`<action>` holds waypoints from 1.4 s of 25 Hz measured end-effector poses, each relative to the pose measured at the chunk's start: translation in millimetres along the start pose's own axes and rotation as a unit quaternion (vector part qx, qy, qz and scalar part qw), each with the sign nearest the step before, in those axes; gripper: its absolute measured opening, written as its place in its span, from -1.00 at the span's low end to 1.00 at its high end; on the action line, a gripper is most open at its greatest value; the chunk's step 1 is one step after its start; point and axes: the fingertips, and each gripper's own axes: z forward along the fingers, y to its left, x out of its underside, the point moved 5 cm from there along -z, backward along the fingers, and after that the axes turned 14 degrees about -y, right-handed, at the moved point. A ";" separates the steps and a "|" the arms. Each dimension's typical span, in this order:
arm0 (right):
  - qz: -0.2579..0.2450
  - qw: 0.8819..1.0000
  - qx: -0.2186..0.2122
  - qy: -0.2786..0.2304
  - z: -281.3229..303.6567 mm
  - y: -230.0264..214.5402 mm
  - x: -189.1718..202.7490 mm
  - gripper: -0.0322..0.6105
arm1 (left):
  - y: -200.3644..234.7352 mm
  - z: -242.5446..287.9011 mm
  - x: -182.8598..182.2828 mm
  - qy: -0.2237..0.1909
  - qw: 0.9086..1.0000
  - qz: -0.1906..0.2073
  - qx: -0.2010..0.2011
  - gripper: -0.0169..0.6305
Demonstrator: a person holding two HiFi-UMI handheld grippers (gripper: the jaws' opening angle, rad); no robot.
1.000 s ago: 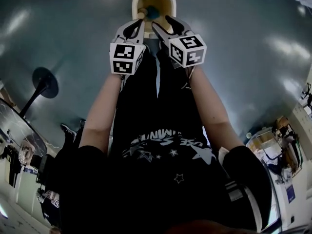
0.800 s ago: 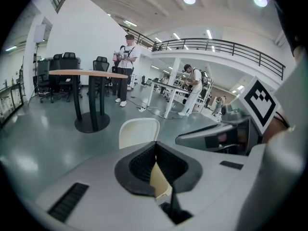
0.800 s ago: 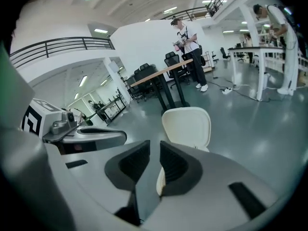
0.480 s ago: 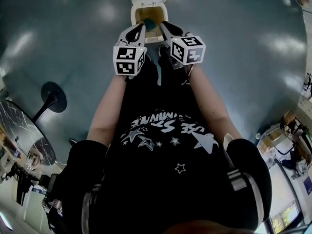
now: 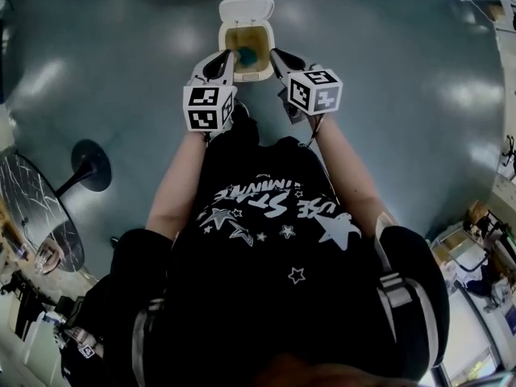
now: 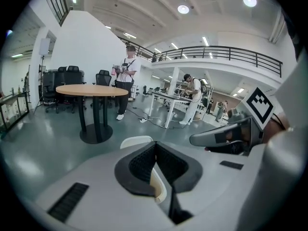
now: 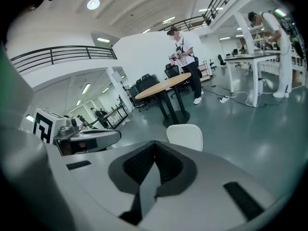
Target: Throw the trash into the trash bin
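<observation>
Left claw (image 5: 230, 53) and right claw (image 5: 274, 53), both clamped shut w/ nothing between, hang side by side over the open bin (image 5: 221, 39) on the grey floor (image 5: 387, 47). Teal trash (image 5: 247, 56) lies inside (lid flipped back). A round table (image 6: 91, 90) and a person (image 6: 126, 78) stand well beyond.

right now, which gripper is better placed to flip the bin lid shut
Probably right. Both are shut and empty, but the right gripper has the raised lid in full view just past its tips; the left gripper sees only its edge.
</observation>
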 end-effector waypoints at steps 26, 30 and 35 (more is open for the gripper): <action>-0.022 0.996 -0.059 -0.060 -213.2 -15.3 7.4 -0.88 | -178.5 -111.8 9.0 -0.067 0.996 0.030 -0.045 -0.91; 0.002 0.995 -0.068 -0.074 -246.8 -16.3 5.4 -0.88 | -204.2 -127.4 11.2 -0.077 0.996 0.021 -0.048 -0.91; -0.026 0.993 -0.078 -0.083 -276.0 -11.6 2.9 -0.88 | -229.9 -141.5 8.6 -0.082 0.995 0.024 -0.046 -0.91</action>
